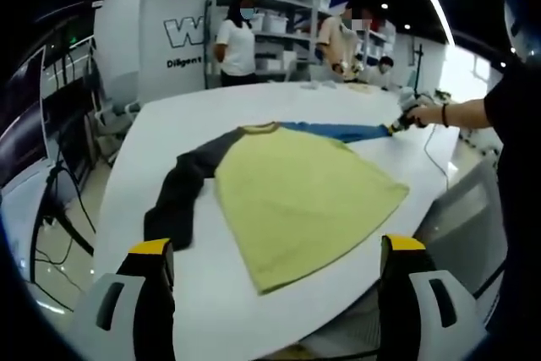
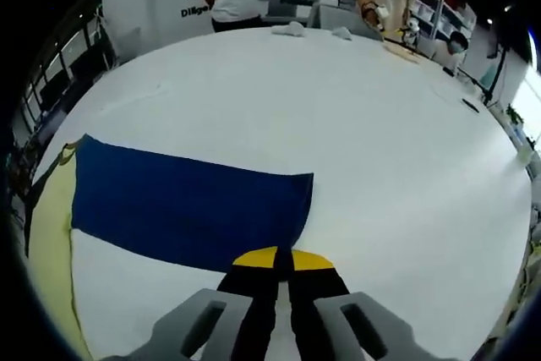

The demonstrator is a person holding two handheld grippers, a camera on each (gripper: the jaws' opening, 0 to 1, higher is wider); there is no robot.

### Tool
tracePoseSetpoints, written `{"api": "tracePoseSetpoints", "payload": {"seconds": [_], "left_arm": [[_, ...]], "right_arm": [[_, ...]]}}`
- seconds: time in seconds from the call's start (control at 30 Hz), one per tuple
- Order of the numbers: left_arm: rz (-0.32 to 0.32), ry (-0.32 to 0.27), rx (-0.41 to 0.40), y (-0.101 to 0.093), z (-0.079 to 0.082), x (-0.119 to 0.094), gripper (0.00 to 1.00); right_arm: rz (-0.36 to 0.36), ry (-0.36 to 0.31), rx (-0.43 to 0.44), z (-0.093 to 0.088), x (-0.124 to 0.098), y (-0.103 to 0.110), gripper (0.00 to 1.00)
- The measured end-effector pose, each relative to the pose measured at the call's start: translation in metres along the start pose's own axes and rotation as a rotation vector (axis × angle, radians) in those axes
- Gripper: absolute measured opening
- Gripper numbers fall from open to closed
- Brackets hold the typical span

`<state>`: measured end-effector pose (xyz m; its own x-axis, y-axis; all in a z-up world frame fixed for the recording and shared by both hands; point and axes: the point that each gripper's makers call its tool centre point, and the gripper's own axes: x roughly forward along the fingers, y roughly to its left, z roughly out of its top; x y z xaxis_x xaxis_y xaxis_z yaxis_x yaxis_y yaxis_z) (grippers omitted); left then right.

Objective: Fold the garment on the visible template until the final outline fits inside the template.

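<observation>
White and wide, one table is taking up most of the workshop floor, with shelving standing behind it against a wall that carries large lettering. Three people are standing or sitting at the far side of the table in the left gripper view; two of them are showing again in the right gripper view.

One garment is lying flat on the table, its yellow-green body spread out toward the near edge. It has two sleeves: one black sleeve is trailing toward the near-left edge, and one blue sleeve is stretching out flat across the white surface on the far side.

Two grippers are in use. The left gripper is hovering above the near edge with its two yellow-tipped jaws standing wide apart and nothing between them. The right gripper is pressing its jaws together on the cuff end of the blue sleeve, at the sleeve's lower corner; in the left gripper view it is appearing at the far right, in a person's hand, touching the sleeve's tip.
</observation>
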<state>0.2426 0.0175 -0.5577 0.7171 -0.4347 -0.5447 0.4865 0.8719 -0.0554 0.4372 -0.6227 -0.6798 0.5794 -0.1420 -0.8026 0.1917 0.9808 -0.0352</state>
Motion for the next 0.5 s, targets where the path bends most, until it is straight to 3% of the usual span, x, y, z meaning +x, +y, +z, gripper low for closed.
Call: {"api": "tracePoseSetpoints", "payload": {"seconds": [0.5], "left_arm": [[0.011,0.017,-0.025,0.0017,-0.004,0.0027,0.99]], "right_arm": [[0.005,-0.011,0.031,0.0064,-0.0064,0.0022,0.0]]}}
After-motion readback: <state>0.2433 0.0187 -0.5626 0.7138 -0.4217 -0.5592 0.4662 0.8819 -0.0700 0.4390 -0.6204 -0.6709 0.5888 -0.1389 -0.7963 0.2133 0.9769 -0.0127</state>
